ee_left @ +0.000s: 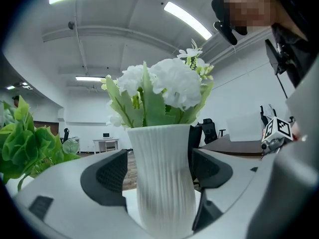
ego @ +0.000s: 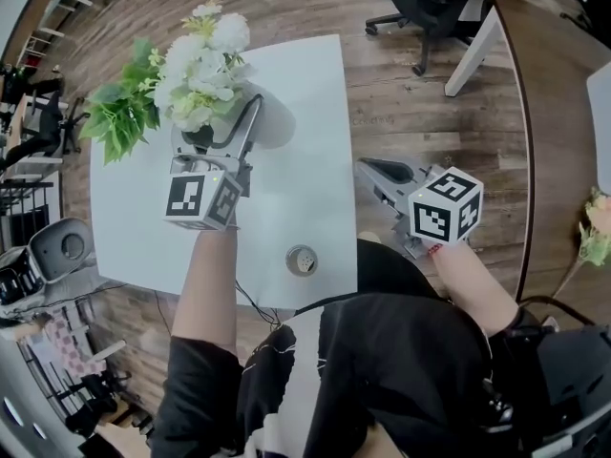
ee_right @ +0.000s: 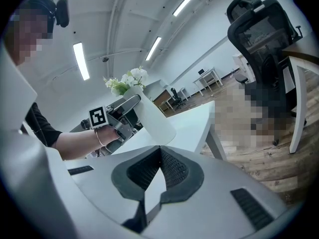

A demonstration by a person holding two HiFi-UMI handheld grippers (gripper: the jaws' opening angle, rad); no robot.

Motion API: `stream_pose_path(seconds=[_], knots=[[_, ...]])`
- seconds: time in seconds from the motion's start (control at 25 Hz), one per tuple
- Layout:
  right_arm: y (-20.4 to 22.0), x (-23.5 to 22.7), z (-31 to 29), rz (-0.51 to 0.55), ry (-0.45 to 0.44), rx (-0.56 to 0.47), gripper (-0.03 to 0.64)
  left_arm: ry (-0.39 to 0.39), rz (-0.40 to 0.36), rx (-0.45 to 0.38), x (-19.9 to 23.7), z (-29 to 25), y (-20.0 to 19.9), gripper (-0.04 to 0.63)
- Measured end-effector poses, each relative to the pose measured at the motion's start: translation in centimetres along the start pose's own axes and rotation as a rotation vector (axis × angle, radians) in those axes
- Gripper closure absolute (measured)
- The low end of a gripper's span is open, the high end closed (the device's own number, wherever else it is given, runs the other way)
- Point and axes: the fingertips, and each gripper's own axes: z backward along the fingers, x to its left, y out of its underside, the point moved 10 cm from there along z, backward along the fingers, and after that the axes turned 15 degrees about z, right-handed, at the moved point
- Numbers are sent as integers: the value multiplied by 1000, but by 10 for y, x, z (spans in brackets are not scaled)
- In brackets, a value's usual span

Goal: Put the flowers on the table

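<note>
A bunch of white flowers [ego: 200, 65] stands in a white ribbed vase [ee_left: 162, 178] at the far left part of the white table [ego: 305, 160]. My left gripper [ego: 221, 120] is shut on the vase, one pad on each side of its body. Whether the vase base touches the tabletop I cannot tell. In the right gripper view the vase [ee_right: 152, 118] and the left gripper [ee_right: 130, 103] show over the table's corner. My right gripper [ego: 368, 165] is shut and holds nothing, out over the wood floor to the right of the table.
A leafy green plant [ego: 119, 113] sits at the table's left edge beside the vase. A round cable grommet [ego: 302, 260] lies near the front edge. A black office chair [ego: 430, 8] and a wooden desk [ego: 554, 113] stand to the right, with a pink flower [ego: 597, 227] beyond.
</note>
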Motion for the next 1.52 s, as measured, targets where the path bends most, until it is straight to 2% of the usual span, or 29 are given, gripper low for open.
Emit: stream_pose_path(seconds=[0.2,0.36,0.48,0.68,0.96,1.04,1.16,1.24,1.28,1.32,1.36,1.4,1.52], knots=[[4,4,-9,0,-17,9,601,-9,12,-3,1,10,4,195],[2,10,-15,7,-29,12,601,10,-13,22,-2,17,4,196],[1,17,-22,12,-40,13,601,15,-4,37,-4,28,5,196],[3,30,-34,8,-45,2,601,63,-50,98,-11,48,7,195],[13,58,-46,2,-38,-2,601,58,-15,115,-16,95,9,196],[15,67,-47,10,-39,-2,601,54,23,115,-20,107,5,196],[14,84,-50,26,-37,-14,601,66,131,65,-21,131,4,196],[15,100,-52,34,-37,-25,601,67,157,48,-17,153,7,198],[17,109,-52,38,-38,-30,601,63,165,41,-18,165,7,211],[18,118,-53,43,-40,-34,601,55,168,33,-20,177,6,259],[18,127,-53,49,-44,-38,601,49,168,25,-23,189,4,359],[19,136,-53,56,-48,-42,601,47,167,17,-26,200,2,419],[15,164,-51,87,-52,-50,601,62,161,0,-33,231,-7,445]])
